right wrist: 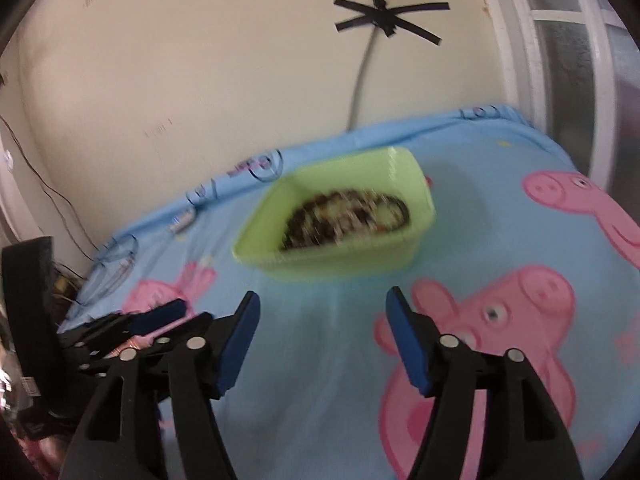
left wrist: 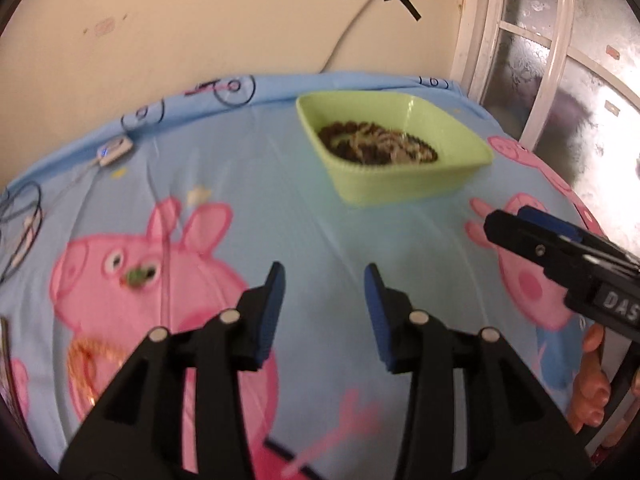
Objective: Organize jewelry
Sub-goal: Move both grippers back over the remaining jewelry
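Beaded jewelry (left wrist: 378,142) is lying heaped in the green tray (left wrist: 404,188), upper centre of both views, on the pig-print sheet (left wrist: 248,200). A gold chain (left wrist: 86,364) is sitting lower left. The left gripper (left wrist: 325,280) and right gripper (right wrist: 322,302) are hovering spread, gripping nothing.

Motion blur smears the jewelry (right wrist: 346,216) in the green tray (right wrist: 416,196) at the middle of the right wrist view, so single pieces cannot be told apart. At the lower left of the left wrist view a gold chain (left wrist: 86,360) is blurred and partly hidden behind the left gripper (left wrist: 325,312). The right gripper (left wrist: 516,220) is cut off by that view's right edge, and a small green piece (left wrist: 138,276) left of centre is too blurred to identify.
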### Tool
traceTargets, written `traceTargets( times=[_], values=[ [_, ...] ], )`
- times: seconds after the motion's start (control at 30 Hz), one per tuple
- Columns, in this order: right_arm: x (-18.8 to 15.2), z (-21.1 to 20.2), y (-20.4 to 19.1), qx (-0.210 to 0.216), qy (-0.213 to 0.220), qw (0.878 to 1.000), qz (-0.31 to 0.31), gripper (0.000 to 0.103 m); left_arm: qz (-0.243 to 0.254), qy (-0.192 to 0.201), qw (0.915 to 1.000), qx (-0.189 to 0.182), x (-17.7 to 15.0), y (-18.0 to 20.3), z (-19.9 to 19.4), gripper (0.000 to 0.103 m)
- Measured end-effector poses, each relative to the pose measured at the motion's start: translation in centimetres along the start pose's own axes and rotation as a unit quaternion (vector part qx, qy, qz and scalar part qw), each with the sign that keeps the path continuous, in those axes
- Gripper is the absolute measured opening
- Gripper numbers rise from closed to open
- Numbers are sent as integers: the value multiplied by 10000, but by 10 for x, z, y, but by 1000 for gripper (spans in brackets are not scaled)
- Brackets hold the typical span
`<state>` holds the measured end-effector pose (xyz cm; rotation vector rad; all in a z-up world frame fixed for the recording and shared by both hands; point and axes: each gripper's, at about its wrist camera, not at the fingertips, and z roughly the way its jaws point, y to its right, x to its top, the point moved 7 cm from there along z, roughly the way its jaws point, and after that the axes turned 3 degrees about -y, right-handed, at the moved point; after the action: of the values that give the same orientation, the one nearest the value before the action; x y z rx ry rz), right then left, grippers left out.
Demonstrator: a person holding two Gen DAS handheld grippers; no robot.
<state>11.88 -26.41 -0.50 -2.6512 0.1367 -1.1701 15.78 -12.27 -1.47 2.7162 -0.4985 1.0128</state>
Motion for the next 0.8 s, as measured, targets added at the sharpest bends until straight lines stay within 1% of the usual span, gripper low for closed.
traceTargets(
  times=[0.03,0.1,0.13,0.2,0.27,0.4,0.43,0.47,0.53,0.63,0.7,0.8],
  values=[
    [-5,1,1,-67,-61,10000,20,46,-29,13,10000,-5,-6,-2,-3,40],
    [-16,-2,2,-216,-131,9997,39,47,-73,15,10000,6,-18,-5,-7,56],
    [-20,-3,3,-347,-138,9993,18,49,-92,49,9999,34,-21,-5,-8,66],
    [-28,-5,1,-503,-174,9986,-32,51,-114,137,9998,94,-29,-9,-14,67],
    [-34,-9,-3,-556,-203,9982,-114,52,-176,214,9996,90,-32,-13,-21,67],
    [-42,-11,-15,-712,-239,9966,-324,55,-400,388,9983,144,-37,-24,-32,71],
    [-43,-11,-17,-741,-249,9963,-349,56,-472,475,9976,164,-38,-28,-35,74],
    [-44,-11,-18,-784,-263,9959,-375,57,-511,526,9971,185,-38,-29,-37,78],
    [-48,-12,-21,-883,-268,9949,-409,59,-621,635,9958,237,-39,-34,-42,83],
    [-50,-13,-23,-994,-253,9938,-419,61,-791,560,9949,278,-43,-42,-40,83],
    [-52,-14,-23,-1030,-226,9936,-399,62,-935,512,9939,267,-44,-47,-39,83],
    [-54,-18,-23,-1186,-154,9920,-395,67,-1016,526,9932,203,-44,-51,-38,83]
  ],
)
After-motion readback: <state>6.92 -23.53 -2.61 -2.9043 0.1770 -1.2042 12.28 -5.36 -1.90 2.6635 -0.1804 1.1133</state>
